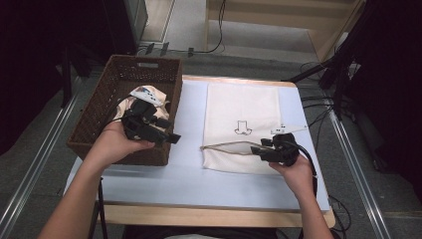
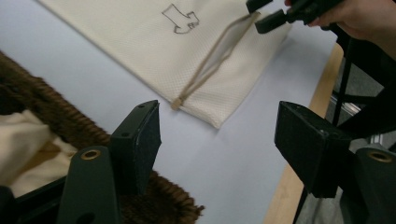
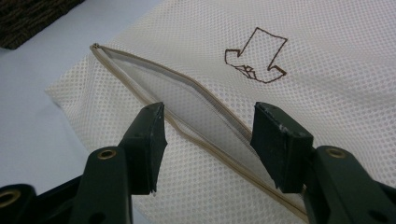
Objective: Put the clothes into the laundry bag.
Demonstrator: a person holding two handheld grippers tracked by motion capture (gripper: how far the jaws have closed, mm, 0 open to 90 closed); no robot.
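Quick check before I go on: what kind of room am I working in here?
Probably a lab or recording studio rather than a home: the table carries a plain white mat, cables trail across the floor, and dark stand legs and metal rails surround it.

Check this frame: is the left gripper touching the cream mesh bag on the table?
Apart. The left gripper view shows the left gripper open over the basket rim, with bare table between it and the mesh bag.
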